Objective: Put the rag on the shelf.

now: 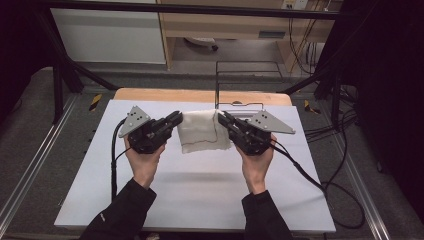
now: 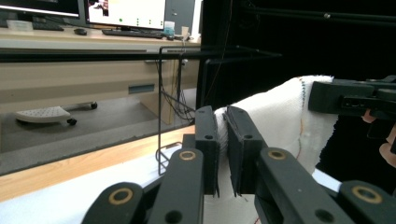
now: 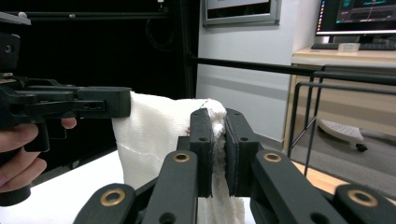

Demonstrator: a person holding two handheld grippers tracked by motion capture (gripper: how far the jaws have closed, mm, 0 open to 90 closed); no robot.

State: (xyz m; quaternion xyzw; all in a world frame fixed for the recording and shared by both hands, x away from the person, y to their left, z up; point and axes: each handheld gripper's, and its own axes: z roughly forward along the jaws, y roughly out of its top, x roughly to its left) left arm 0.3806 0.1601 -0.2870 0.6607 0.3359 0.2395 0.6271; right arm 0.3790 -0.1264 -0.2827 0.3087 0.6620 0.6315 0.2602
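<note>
Two grippers: both black, hard plastic with brass-coloured pivots, each topped by a grey three-cornered plate and trailing a black cable.
Cloth (image 1: pixel 202 131): white, soft, coarse open weave, roughly square, with a thin red stitched line near its lower edge; held up above the far middle of the desk, stretched between the two grippers and hanging down from its top edge.
Left gripper (image 1: pixel 176 120): clenched on the cloth's upper left corner; in the left gripper view the jaws stand nearly together with the white weave squeezed between them (image 2: pixel 223 135).
Right gripper (image 1: pixel 222 118): clenched on the cloth's upper right corner; in the right gripper view the fabric bunches between the flat ribbed jaws (image 3: pixel 217 135) and falls below them.
Left hand (image 1: pixel 142 160): wrapped around the grip from beneath, forearm in a black sleeve coming from the near edge, gripper angled inward and toward the far edge.
Right hand (image 1: pixel 256 164): mirrors the left, gripper angled inward to meet the cloth.
Desk (image 1: pixel 200 200): flat, covered with a smooth pale sheet; a bare wooden strip shows along the far edge.
Rack (image 1: pixel 240 75): thin black wire frame, standing at the far edge just behind the cloth.
</note>
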